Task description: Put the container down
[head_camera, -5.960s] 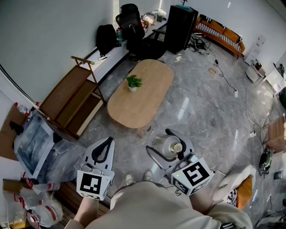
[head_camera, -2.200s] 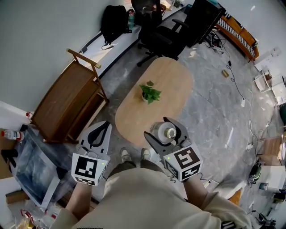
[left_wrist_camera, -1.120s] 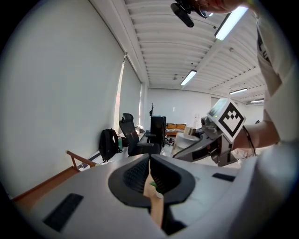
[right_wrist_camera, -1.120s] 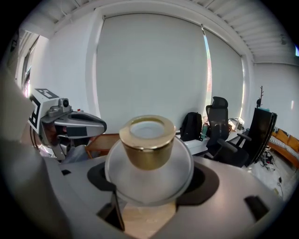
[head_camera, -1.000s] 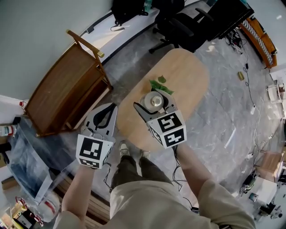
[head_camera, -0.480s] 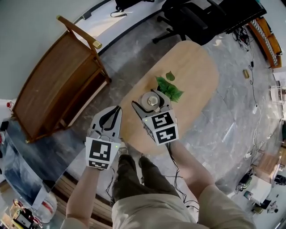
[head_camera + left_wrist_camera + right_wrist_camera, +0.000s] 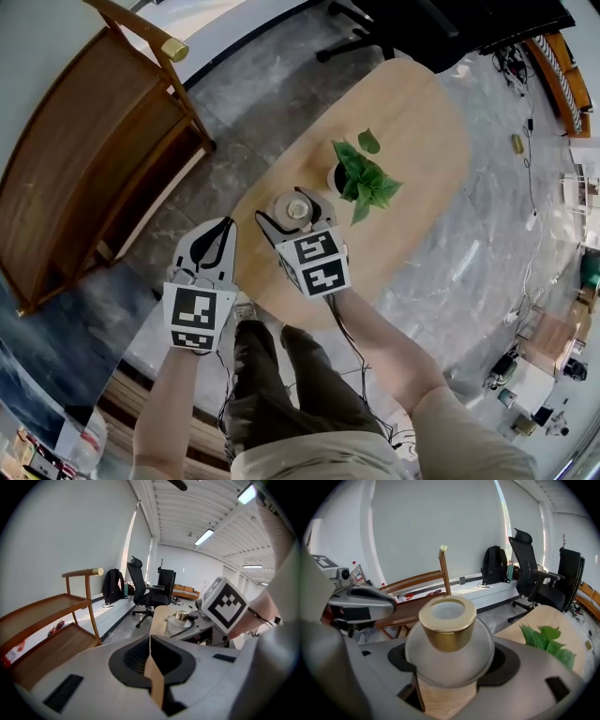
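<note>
Container [image 7: 449, 641] in right gripper [image 7: 293, 214], potted plant [image 7: 362, 178] just beside, over table [image 7: 422, 131]

Left gripper [image 7: 224, 228] jaws together; right gripper [image 7: 293, 214] clamps container [image 7: 449, 641]

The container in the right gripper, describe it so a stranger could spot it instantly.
Find the oval wooden table; at its near end, beside the potted plant, the right gripper clamps the container. It is round, frosted white, with a gold cap; the plant is leafy green.
</note>
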### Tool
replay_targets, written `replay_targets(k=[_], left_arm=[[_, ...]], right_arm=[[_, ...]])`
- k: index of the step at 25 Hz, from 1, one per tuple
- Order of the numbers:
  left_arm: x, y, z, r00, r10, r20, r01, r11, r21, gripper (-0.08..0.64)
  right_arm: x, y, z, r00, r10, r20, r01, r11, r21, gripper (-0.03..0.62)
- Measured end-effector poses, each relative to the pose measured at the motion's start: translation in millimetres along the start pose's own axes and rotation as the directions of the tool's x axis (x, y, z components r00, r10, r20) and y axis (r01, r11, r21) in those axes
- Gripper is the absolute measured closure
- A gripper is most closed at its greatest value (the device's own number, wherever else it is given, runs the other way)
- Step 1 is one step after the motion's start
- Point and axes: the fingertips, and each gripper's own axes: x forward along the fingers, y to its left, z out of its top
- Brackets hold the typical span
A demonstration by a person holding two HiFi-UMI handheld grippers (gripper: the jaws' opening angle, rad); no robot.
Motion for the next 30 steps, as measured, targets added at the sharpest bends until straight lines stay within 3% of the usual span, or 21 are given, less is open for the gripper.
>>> replay_targets(k=[6,16,22,30], left_arm=[[33,12,-56,0.999,0.005,-0.041,-0.007,0.999,-0.051,0.551],[67,-7,-138,0.991,-0.049,-0.124,0.039,0.996,-0.084,0.551],[69,-11,-157,0.988,-0.062,-0.140,0.047,0.993,-0.108,0.551],[64,-22,-168,0.986,-0.078,-0.150,0.061,0.991,-0.116,0.551]], right_arm=[[55,-1,-45,1.000,0.024,-0.016,-0.024,1.000,-0.003,0.264],[111,-4,-106,1.000,0.022,-0.021,-0.023,1.000,-0.020,0.264],[122,1,-128,0.999,0.017,-0.045,-0.018,0.999,-0.031,0.262],[125,1,-129,0.999,-0.046,0.026,0.048,0.995,-0.085,0.262]])
